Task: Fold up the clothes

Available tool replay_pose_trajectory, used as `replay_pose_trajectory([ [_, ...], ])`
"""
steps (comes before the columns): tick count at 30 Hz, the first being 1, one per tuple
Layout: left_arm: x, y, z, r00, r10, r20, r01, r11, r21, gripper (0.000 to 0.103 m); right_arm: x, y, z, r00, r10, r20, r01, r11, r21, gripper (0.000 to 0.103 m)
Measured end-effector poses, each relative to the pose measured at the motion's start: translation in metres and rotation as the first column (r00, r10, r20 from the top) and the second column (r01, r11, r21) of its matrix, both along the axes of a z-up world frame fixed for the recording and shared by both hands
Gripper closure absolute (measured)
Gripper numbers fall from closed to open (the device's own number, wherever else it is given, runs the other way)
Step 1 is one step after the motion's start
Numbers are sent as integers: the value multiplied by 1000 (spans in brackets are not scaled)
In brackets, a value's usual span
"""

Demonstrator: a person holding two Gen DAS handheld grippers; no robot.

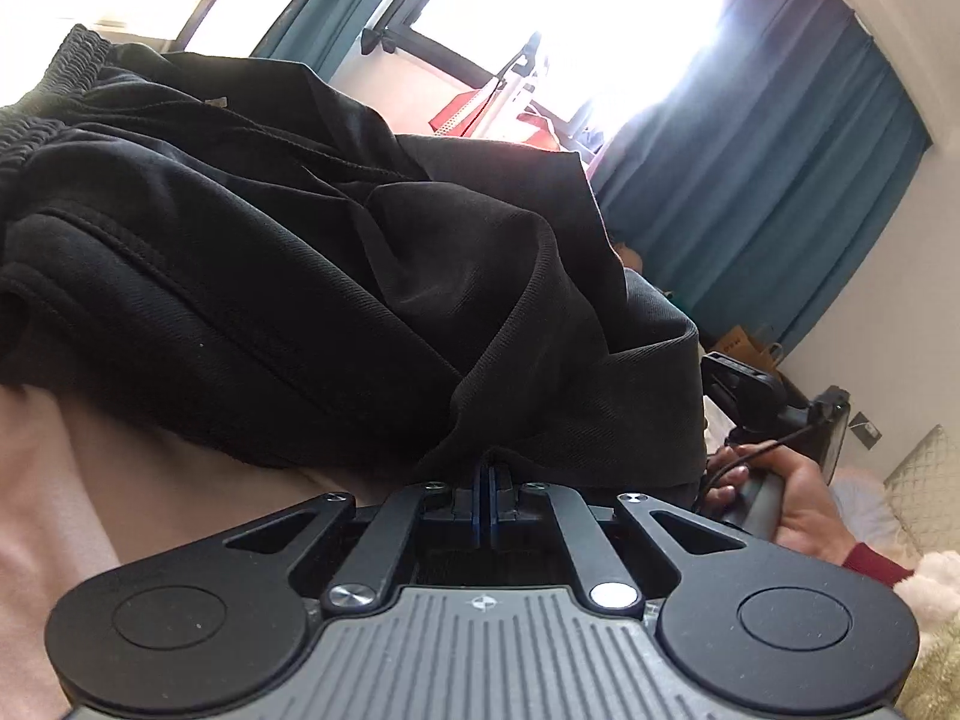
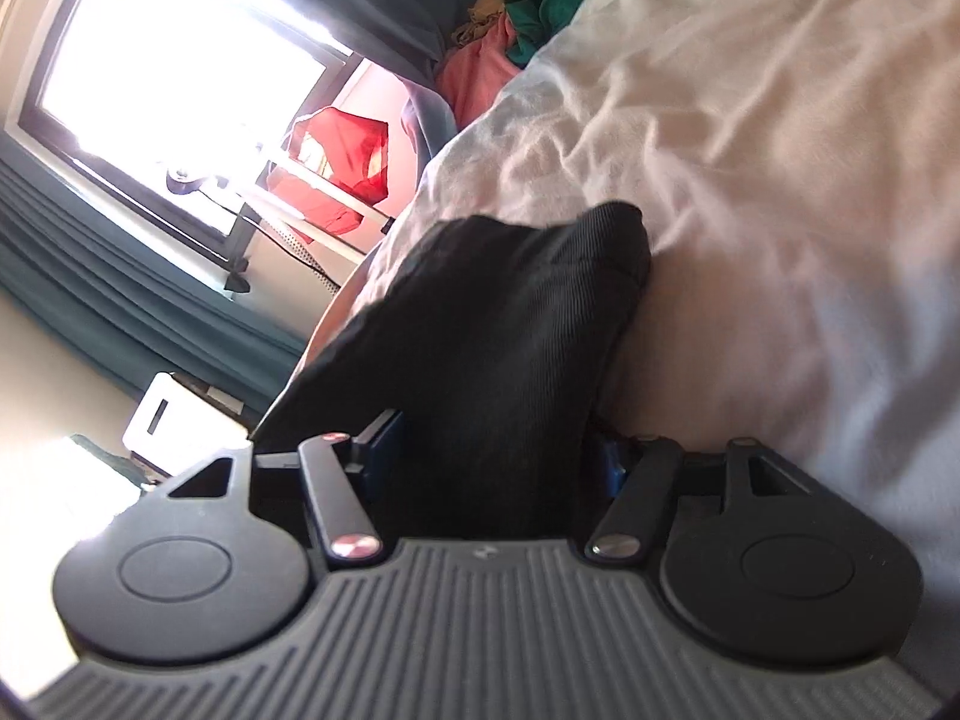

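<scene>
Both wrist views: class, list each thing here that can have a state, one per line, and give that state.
Left gripper: shut on the black garment's edge.
Right gripper: jaws apart, black cloth bunched between them.
Black garment: crumpled, not flat, lying on the bedsheet.
Bedsheet: wrinkled.
Curtains: drawn aside, window uncovered.
Clothes pile: heaped, unfolded.

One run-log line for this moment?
left gripper: shut on black garment | right gripper: open around it | pink bedsheet
</scene>
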State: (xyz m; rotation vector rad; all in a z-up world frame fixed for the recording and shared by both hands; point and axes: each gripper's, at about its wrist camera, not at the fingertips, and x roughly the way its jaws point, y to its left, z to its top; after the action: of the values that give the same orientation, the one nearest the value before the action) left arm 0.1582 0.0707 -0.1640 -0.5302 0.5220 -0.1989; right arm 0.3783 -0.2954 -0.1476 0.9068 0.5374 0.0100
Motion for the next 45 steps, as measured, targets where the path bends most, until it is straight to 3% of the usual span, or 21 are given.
replay_pose_trajectory([
  [1,3,0,-3,1000,-8,3,8,1000,-10,100,6,1,4,1000,-26,-16,25,998,-52,74],
  [3,6,1,-6,1000,-20,10,20,999,-25,100,10,-3,13,997,-73,-31,69,991,-118,94],
  [8,1,-2,4,997,-52,58,54,998,-21,101,-20,-32,52,988,-146,57,155,964,-214,95],
  [11,-8,-8,17,988,-92,121,92,996,9,101,-66,-67,76,973,-207,102,226,948,-226,95],
  [15,-34,-28,42,940,-246,237,239,969,55,100,-148,-116,91,941,-316,121,337,906,-256,95],
  [17,-50,-44,50,911,-324,256,312,946,87,100,-190,-138,87,920,-380,98,392,882,-260,95],
  [20,-72,-68,55,887,-397,237,367,916,161,99,-250,-167,66,884,-467,20,463,868,-178,95],
  [24,-88,-83,50,907,-398,139,360,902,237,94,-286,-197,26,864,-440,-245,463,885,43,94],
  [26,-90,-83,44,915,-394,85,362,897,253,93,-296,-197,7,883,-367,-293,413,904,113,94],
  [27,-90,-80,42,920,-387,64,361,899,249,92,-301,-196,-2,891,-336,-306,393,908,146,93],
  [31,-84,-66,41,936,-351,23,342,925,168,89,-315,-194,-19,887,-338,-315,425,863,272,93],
  [33,-84,-60,42,941,-338,30,331,933,141,73,-314,-193,-21,889,-339,-308,431,847,311,93],
  [35,-90,-54,50,946,-320,41,313,941,124,67,-312,-193,-24,895,-324,-307,423,836,350,88],
  [37,-90,-51,52,951,-307,36,303,948,98,65,-308,-193,-29,907,-292,-303,398,830,390,71],
  [38,-90,-49,52,953,-301,32,297,951,85,64,-306,-192,-31,915,-277,-294,382,828,410,69],
  [45,-84,-48,47,963,-268,7,267,961,67,62,-290,-189,-26,921,-251,-297,345,881,324,70],
])
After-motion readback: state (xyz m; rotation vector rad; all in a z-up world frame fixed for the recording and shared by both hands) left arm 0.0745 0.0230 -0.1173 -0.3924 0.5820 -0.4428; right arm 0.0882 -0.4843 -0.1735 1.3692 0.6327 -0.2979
